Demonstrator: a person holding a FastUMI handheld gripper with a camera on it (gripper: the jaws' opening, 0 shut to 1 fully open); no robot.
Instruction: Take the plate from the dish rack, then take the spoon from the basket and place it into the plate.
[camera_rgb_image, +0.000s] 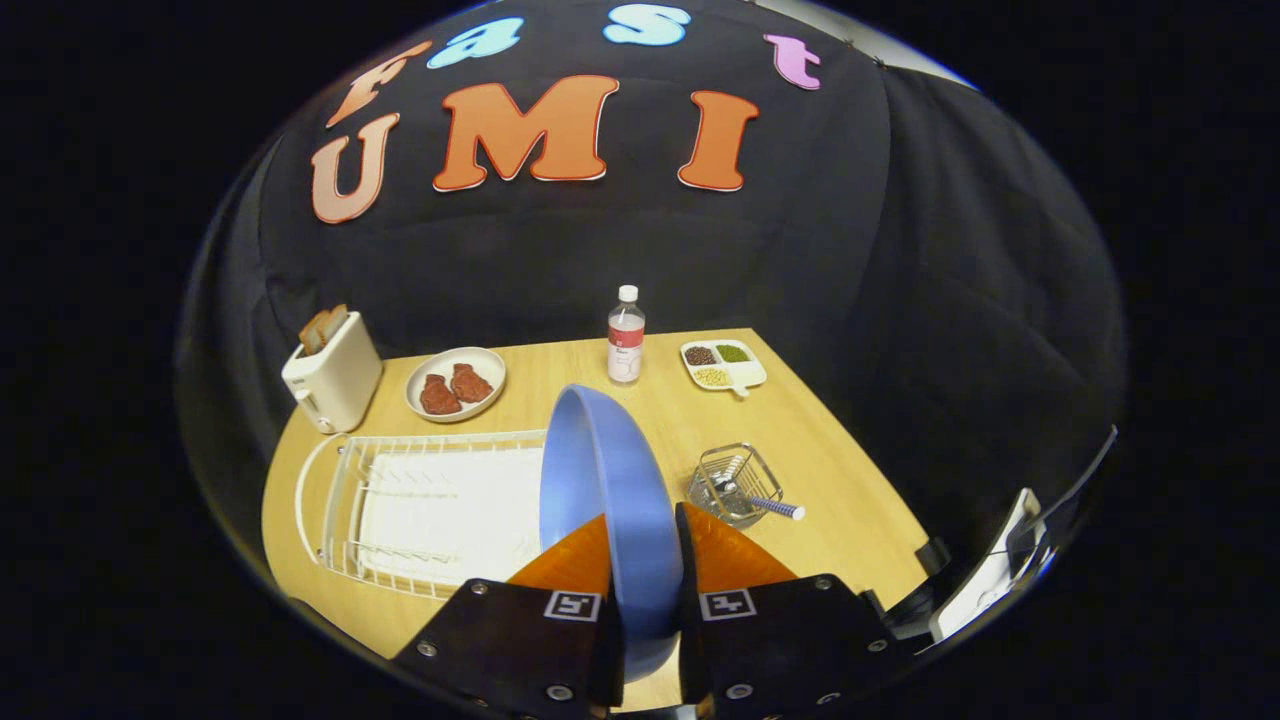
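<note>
one blue plate (610, 480); one spoon (765, 503); one bottle (626, 336); one toaster (333, 375).

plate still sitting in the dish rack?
No, the gripper is shut on the blue plate, lifted on edge beside the dish rack.

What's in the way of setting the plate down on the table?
Nothing visible. The claw holds the blue plate on edge above bare table, with the dish rack to one side and the spoon basket to the other.

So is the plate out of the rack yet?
Out: the plate stands on edge, clamped in the gripper, lifted beside the rack.
</note>
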